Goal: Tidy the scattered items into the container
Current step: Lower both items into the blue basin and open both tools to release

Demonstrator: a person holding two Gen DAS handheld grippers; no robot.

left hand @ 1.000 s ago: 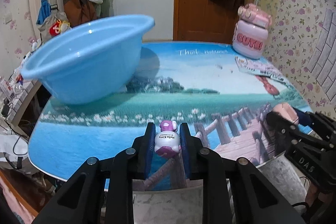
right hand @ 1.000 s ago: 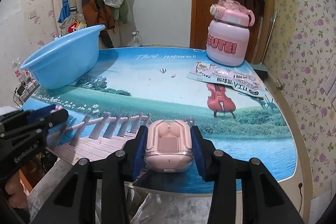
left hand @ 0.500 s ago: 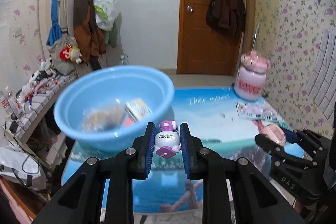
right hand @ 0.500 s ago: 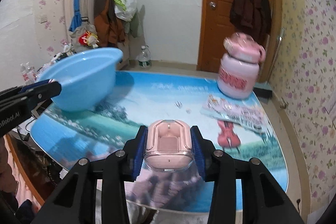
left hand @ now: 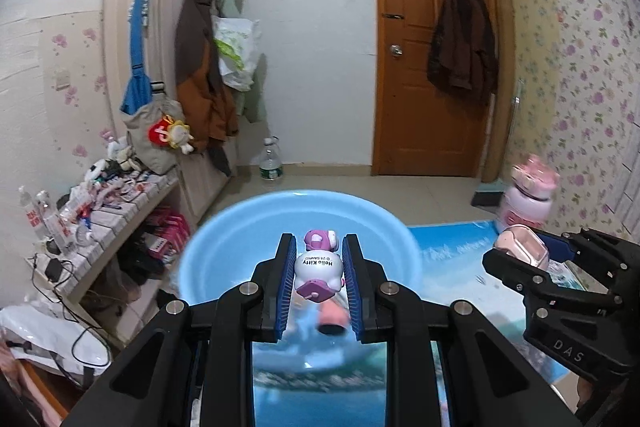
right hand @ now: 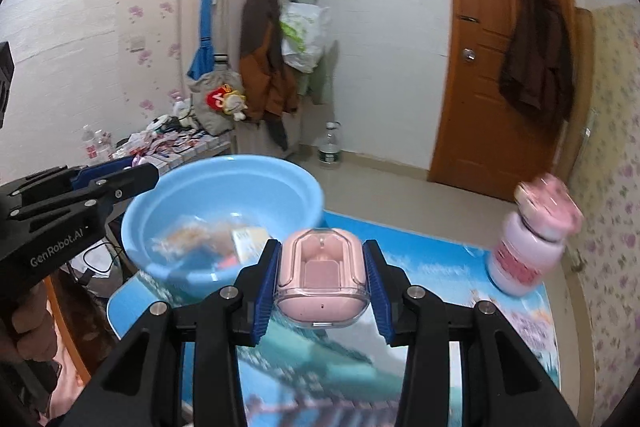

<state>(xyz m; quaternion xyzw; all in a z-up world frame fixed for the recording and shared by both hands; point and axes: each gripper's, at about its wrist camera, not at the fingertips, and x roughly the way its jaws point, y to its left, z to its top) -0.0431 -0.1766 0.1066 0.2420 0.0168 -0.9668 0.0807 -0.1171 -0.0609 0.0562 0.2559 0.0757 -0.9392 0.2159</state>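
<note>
Left claw [left hand: 319,269] clamps a small pink-white figure [left hand: 319,265] printed "Hello Kitty", above the blue basin [right hand: 224,195]. Right claw [right hand: 322,285], marked "DAS", grips a pink clear-lidded earbud case [right hand: 321,277] over the worktop [right hand: 440,267] beside the basin; left claw body reads "GenRobot.AI".

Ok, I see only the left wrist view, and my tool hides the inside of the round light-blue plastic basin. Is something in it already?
Observer: Yes. The right wrist view shows blurred packets lying inside the basin.
Operator: And the right tool, is its grip centred?
Observer: The pink earbud case with clear lid sits centred between both blue pads of the right tool.
</note>
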